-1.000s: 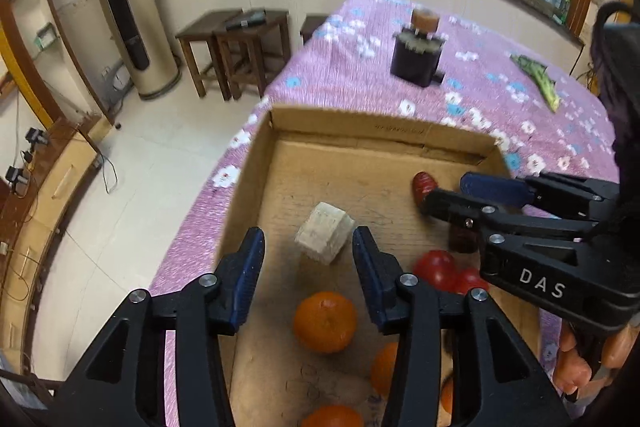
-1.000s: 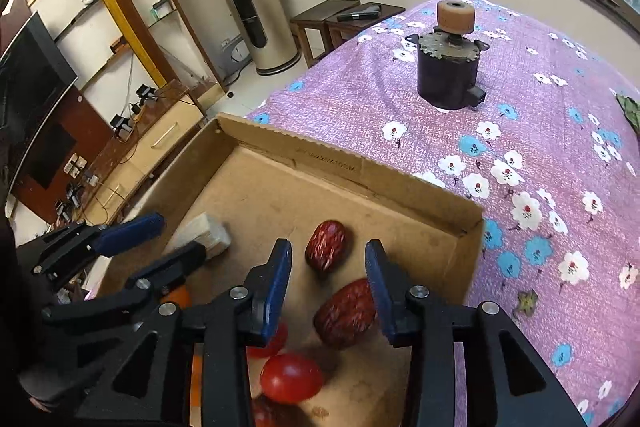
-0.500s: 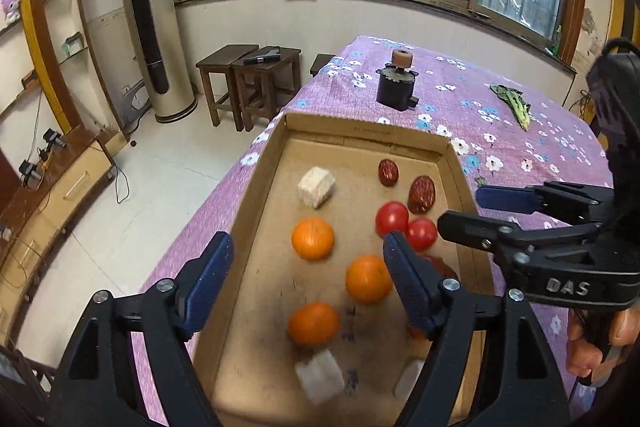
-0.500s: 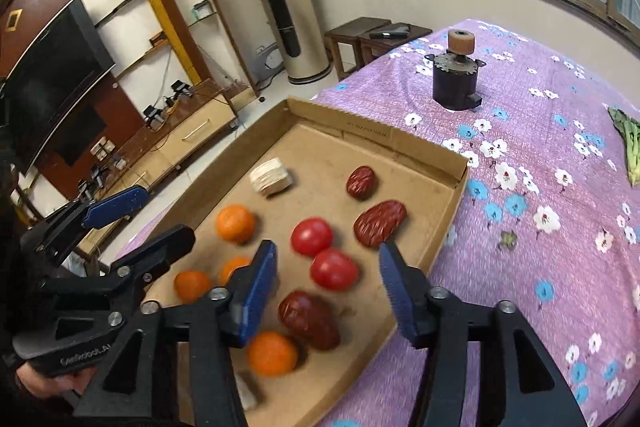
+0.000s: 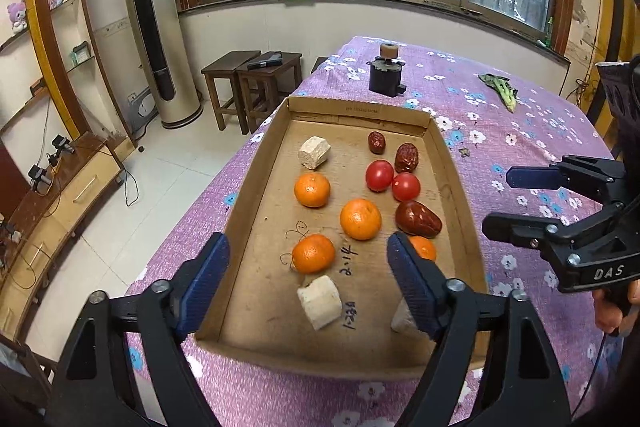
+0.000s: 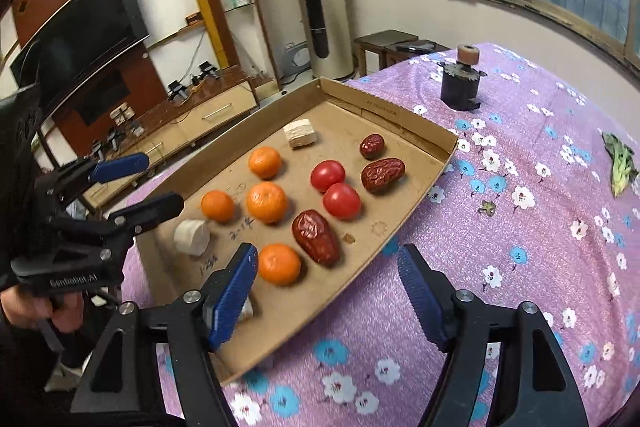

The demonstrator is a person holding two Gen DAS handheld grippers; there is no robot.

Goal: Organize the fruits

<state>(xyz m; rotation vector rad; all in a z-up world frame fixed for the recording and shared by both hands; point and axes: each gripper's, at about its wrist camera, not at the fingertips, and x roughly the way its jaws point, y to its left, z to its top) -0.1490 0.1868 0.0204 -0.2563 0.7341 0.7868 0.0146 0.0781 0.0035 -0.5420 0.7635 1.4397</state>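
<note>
Now both claws, left and right, empty, jaws opening above the fruit tray.

We hold our left gripper tilted downward with its blue-padded jaws opening wide and nothing between the pads. Our right gripper also points downward, its jaws opening too and clasping nothing. In each wrist view the other gripper shows at the side, gripped at its handle by our own hand: the right hand low at the right edge, the left hand low at the left edge.
</note>
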